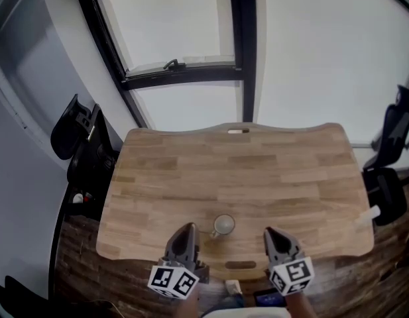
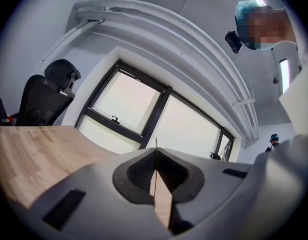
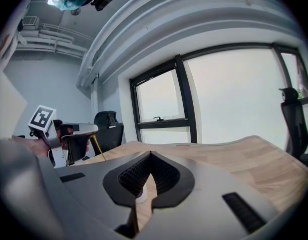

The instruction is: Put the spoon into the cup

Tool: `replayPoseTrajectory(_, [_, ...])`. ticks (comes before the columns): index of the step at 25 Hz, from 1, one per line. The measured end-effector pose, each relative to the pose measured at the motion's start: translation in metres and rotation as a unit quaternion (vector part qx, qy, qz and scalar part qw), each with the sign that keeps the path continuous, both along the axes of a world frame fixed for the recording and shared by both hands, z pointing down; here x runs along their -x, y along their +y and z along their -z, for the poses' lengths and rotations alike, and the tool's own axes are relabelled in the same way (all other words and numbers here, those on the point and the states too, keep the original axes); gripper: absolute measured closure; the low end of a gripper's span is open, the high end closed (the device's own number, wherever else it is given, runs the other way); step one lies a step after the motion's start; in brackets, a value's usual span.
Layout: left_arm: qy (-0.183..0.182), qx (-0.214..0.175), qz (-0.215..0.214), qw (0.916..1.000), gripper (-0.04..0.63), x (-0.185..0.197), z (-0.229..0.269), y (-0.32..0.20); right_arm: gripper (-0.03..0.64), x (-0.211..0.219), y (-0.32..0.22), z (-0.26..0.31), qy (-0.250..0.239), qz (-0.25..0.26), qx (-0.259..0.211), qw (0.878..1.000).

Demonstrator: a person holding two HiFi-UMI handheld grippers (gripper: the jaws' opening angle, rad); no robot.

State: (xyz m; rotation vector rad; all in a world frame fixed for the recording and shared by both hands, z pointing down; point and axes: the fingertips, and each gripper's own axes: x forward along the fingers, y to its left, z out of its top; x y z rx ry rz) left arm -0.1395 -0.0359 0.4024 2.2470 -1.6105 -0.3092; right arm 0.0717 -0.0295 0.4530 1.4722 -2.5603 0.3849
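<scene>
A small white cup (image 1: 223, 225) stands on the wooden table (image 1: 257, 171) near its front edge, with its handle to the left. My left gripper (image 1: 187, 228) is just left of the cup and shut on a thin gold spoon. The right gripper view shows the spoon (image 3: 97, 146) hanging down from the left gripper (image 3: 79, 131). In the left gripper view only a thin sliver of it stands up between the closed jaws of the left gripper (image 2: 155, 151). My right gripper (image 1: 270, 232) is to the right of the cup, shut and empty. Below the meeting tips of the right gripper (image 3: 150, 155) the cup (image 3: 143, 193) shows.
Black office chairs stand at the table's left (image 1: 78, 138) and right (image 1: 390, 144). A large window (image 1: 184, 65) is behind the table. A small white object (image 1: 368, 214) lies at the table's right edge. A slot (image 1: 240, 265) is cut near the front edge.
</scene>
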Motion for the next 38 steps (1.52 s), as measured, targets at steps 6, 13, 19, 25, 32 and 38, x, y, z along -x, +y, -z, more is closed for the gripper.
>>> replayPoseTrajectory(6, [0.006,-0.003,-0.021,0.9997,0.592,0.006,-0.003,-0.026,0.620,0.010,-0.018,-0.006,0.008,-0.018,0.003,1.000])
replayPoseTrajectory(13, [0.015,-0.004,-0.031,0.9994,0.592,0.009,-0.005,-0.039,0.620,0.029,-0.022,0.002,0.026,-0.011,-0.006,1.000])
replayPoseTrajectory(19, [0.012,-0.009,-0.037,0.9992,0.592,0.005,-0.001,-0.045,0.620,0.036,-0.016,-0.005,0.042,0.006,0.007,0.999])
replayPoseTrajectory(25, [0.010,-0.013,-0.032,0.9993,0.592,0.009,0.002,-0.054,0.620,0.037,-0.031,0.005,0.022,-0.004,-0.015,1.000])
replayPoseTrajectory(32, [0.013,-0.016,-0.027,0.9994,0.592,0.007,0.004,-0.065,0.620,0.034,-0.046,0.003,0.019,-0.001,-0.013,1.000])
replayPoseTrajectory(38, [0.014,-0.007,-0.028,0.9995,0.592,0.002,-0.002,-0.069,0.620,0.033,-0.053,-0.004,0.014,0.006,-0.006,1.000])
